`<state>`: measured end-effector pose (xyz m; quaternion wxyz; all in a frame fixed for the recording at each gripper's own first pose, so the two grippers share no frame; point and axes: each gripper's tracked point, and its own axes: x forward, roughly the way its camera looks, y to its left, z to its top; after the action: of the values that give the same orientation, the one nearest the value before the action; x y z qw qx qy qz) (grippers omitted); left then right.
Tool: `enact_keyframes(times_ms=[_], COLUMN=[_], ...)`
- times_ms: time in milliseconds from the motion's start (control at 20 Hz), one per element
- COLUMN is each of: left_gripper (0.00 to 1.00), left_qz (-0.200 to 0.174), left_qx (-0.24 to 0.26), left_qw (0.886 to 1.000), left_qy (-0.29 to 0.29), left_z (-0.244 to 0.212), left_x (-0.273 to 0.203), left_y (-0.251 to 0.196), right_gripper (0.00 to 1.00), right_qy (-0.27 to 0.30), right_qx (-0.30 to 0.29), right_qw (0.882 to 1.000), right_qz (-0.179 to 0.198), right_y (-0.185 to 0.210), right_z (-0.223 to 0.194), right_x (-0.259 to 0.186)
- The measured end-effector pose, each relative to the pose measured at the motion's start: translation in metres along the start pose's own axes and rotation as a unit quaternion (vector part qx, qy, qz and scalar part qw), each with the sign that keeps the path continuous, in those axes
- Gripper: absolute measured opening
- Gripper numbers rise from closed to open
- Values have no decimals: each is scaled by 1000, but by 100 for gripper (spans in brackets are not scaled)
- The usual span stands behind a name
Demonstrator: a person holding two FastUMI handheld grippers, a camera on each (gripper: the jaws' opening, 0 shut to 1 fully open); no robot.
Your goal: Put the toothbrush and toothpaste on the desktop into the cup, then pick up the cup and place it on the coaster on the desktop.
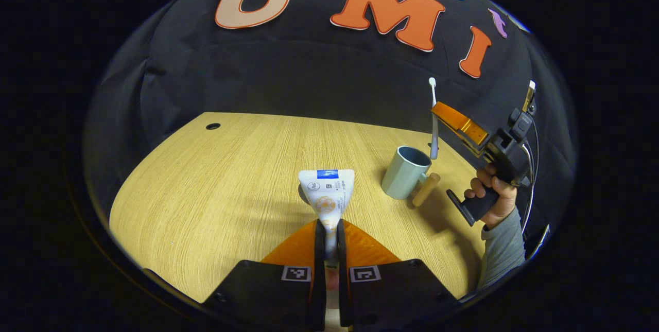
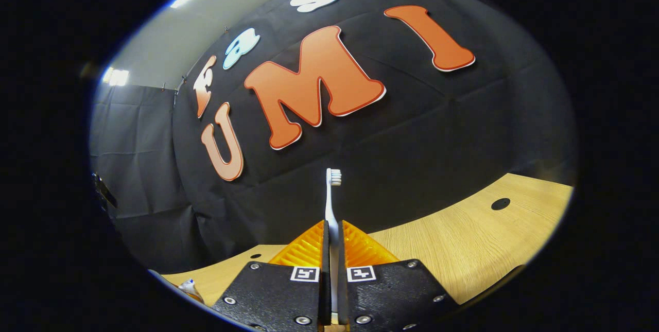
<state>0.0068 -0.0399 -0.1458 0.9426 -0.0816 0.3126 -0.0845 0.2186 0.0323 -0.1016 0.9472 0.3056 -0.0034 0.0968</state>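
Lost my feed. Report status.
Left gripper shut on toothpaste tube. Right gripper shut on toothbrush, above cup. Cup mouth unobstructed.

Pale blue cup (image 1: 404,172), white toothbrush (image 2: 331,208), white toothpaste (image 1: 326,193) with blue band, light wood-grain desktop (image 1: 231,177)

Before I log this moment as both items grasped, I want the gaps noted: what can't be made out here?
- Toothpaste cap end: left gripper view, hidden between the left gripper fingers.
- Toothbrush lower handle: right gripper view, hidden inside the right gripper.
- Toothbrush tip against the cup: left gripper view, too small to tell inside or just above.
- Cup inside: rim hides it.
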Motion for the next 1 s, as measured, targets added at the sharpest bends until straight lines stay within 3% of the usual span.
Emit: enact_keyframes(times_ms=[450,1000], left_gripper=[14,12], left_qz=[-7,-10], left_qx=[-8,-27], left_qw=[999,996], left_qy=[-51,-80], left_z=[22,38], left_x=[-20,-28], left_y=[-5,-3], right_gripper=[5,6], right_qy=[26,39], right_qx=[-26,-78], right_qw=[999,996], right_qz=[2,-34], right_y=[-1,-8], right_z=[-25,-32], right_x=[10,1])
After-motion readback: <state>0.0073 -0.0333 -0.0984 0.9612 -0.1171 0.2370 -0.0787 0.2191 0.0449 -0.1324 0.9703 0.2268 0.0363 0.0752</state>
